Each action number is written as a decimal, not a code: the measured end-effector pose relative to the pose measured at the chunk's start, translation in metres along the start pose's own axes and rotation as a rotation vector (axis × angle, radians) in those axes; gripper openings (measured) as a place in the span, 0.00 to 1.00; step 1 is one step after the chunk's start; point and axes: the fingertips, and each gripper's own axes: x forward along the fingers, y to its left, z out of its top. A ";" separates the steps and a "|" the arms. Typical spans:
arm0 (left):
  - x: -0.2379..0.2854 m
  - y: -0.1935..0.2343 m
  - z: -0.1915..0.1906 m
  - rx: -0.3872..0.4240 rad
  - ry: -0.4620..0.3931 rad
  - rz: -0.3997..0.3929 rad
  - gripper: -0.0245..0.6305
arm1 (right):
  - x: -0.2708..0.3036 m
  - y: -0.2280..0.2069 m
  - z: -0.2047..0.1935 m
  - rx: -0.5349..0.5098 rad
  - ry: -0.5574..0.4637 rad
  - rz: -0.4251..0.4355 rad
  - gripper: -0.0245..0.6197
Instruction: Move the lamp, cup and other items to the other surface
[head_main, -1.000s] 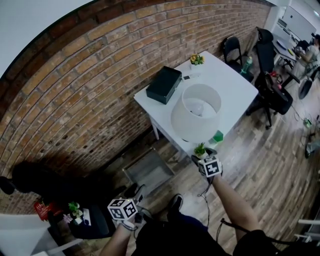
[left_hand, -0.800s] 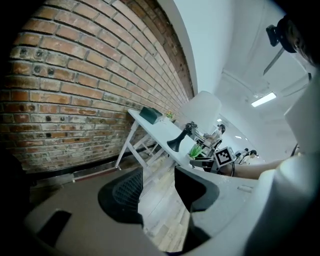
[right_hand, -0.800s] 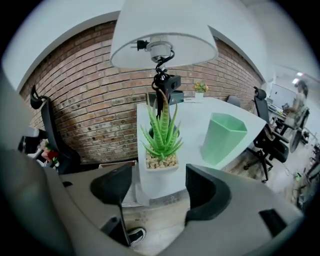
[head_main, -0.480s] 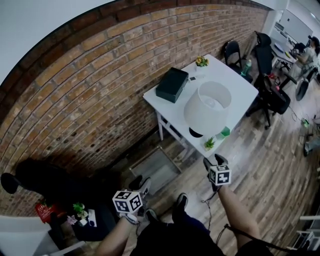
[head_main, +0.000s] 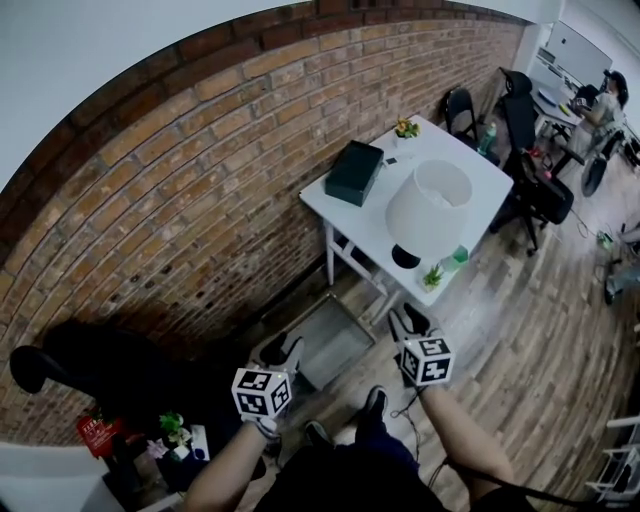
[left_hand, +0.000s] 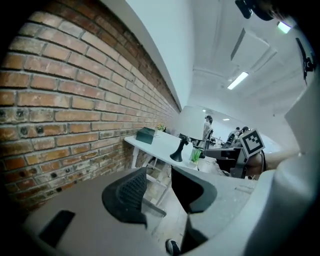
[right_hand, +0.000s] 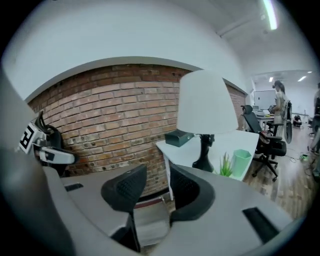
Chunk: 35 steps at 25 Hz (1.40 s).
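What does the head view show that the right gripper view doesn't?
Only the head view: the yellow flowers and the person's forearms. Only the right gripper view: the ceiling light and the jaws of the right gripper close up, just closing partway, nothing between. Both: the lamp, green cup, dark box, white table, brick wall.

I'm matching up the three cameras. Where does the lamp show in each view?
Head view: the lamp is upper right of centre.
Left gripper view: the lamp is near the centre, above the jaws.
Right gripper view: the lamp is right of centre.
Shared landmark: the dark box beside it.
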 end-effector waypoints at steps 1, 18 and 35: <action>-0.003 0.001 0.007 0.015 -0.008 -0.005 0.27 | -0.003 0.018 0.007 -0.012 -0.016 0.018 0.27; -0.077 -0.015 0.086 0.172 -0.213 -0.082 0.17 | -0.048 0.161 0.089 -0.213 -0.212 0.061 0.05; -0.097 -0.022 0.069 0.151 -0.229 -0.097 0.12 | -0.076 0.169 0.080 -0.228 -0.239 0.027 0.05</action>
